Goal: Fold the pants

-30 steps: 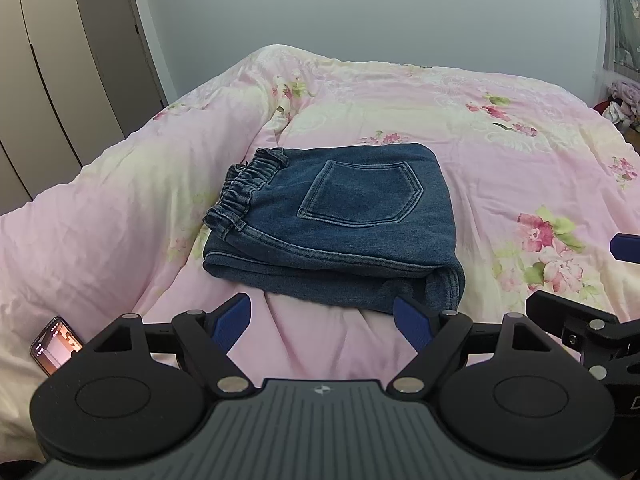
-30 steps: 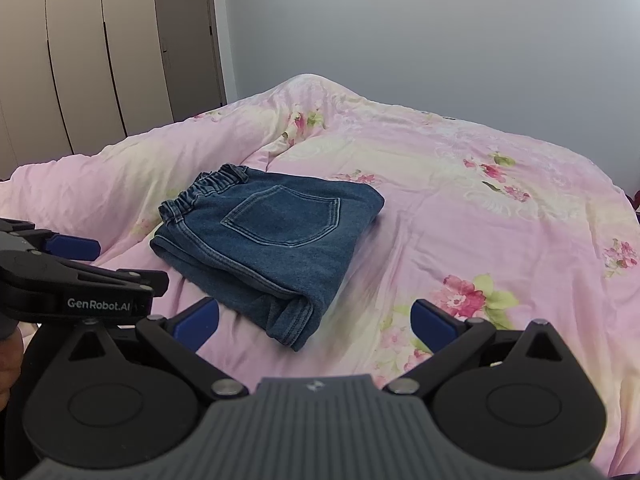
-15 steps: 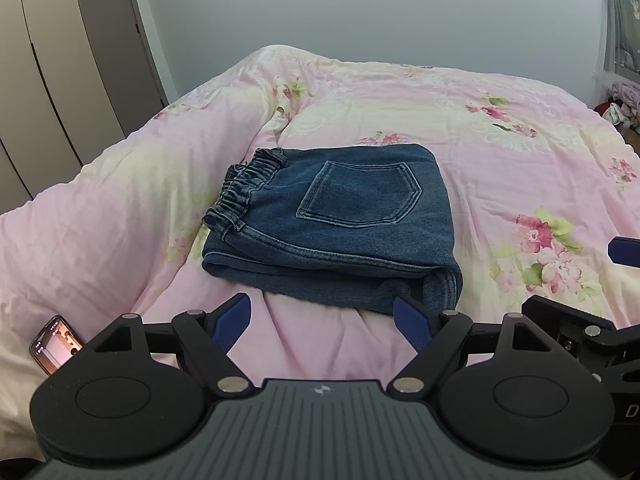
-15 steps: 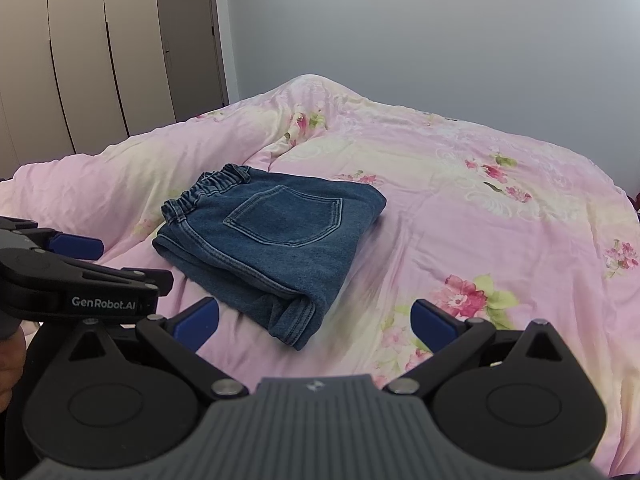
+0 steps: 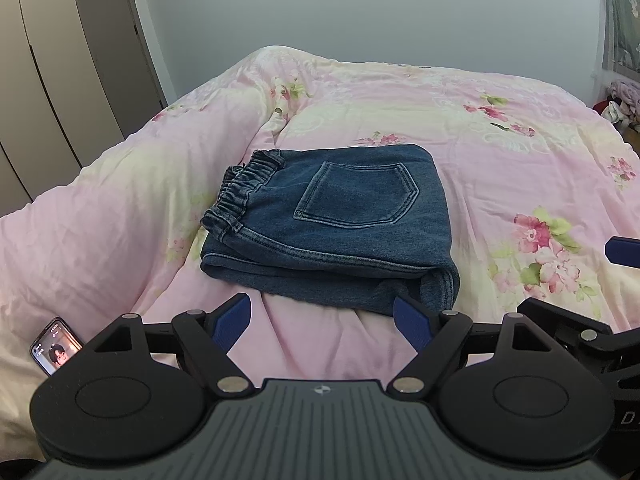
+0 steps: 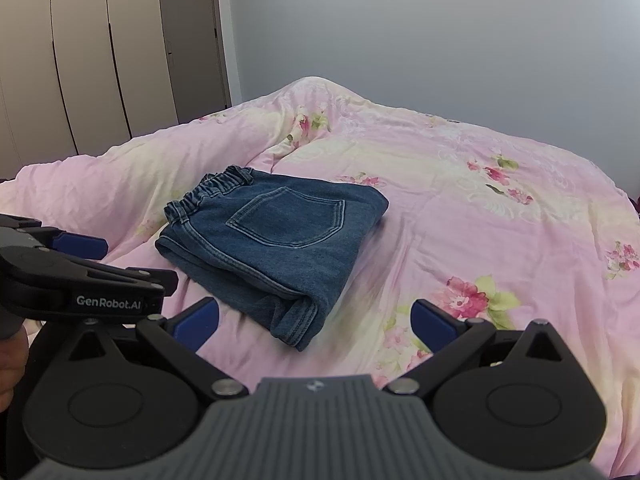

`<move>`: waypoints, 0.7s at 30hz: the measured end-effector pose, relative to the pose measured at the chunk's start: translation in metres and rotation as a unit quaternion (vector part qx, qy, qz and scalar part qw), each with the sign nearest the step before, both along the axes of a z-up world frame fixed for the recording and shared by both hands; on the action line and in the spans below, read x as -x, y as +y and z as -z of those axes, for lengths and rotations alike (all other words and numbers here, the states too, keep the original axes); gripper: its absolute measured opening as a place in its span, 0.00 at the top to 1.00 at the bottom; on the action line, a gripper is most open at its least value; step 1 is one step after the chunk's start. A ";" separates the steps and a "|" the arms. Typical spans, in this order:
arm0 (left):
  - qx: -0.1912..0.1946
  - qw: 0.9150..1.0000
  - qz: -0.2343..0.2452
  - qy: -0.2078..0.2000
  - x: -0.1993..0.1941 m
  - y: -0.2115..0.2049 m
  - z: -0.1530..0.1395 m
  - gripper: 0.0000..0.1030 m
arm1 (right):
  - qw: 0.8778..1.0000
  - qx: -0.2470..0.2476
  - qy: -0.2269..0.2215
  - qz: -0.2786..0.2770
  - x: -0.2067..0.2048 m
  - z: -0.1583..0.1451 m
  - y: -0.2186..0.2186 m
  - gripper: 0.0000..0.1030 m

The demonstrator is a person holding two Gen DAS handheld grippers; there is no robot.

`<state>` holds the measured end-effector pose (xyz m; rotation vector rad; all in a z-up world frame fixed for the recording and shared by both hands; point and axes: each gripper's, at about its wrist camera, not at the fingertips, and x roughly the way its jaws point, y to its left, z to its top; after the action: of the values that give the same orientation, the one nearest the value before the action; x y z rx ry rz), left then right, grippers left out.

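Blue denim pants (image 5: 340,224) lie folded into a compact rectangle on the pink floral duvet (image 5: 500,140), back pocket up and elastic waistband at the left. In the right wrist view the same pants (image 6: 276,236) sit left of centre. My left gripper (image 5: 322,318) hovers just in front of the pants' near edge, open and holding nothing. My right gripper (image 6: 314,318) is also open and empty, near the bundle's front right corner. The left gripper's body (image 6: 76,280) shows at the left edge of the right wrist view.
A phone (image 5: 54,346) with a lit screen lies on the duvet at the near left. Wardrobe doors (image 6: 80,60) and a grey door stand at the left. Clothes (image 5: 620,100) are piled beyond the bed's right side. The duvet spreads wide to the right.
Both views have shifted very slightly; the pants lie unmoved and both grippers stay open.
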<state>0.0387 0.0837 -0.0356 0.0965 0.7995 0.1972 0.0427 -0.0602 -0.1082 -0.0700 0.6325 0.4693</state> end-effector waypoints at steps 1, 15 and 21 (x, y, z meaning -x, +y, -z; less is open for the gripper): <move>0.001 1.000 0.000 0.000 0.000 -0.001 0.000 0.08 | 1.000 0.000 0.000 0.000 0.000 0.000 0.000 0.05; 0.004 1.000 0.000 -0.001 0.000 -0.004 -0.001 0.08 | 1.000 0.002 0.002 -0.005 0.002 -0.001 0.002 0.05; 0.005 1.000 0.001 -0.001 0.000 -0.004 -0.002 0.08 | 1.000 0.002 -0.001 -0.005 0.002 -0.001 0.003 0.05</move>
<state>0.0391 0.0795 -0.0340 0.0887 0.7982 0.1911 0.0409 -0.0576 -0.1074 -0.0780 0.6315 0.4783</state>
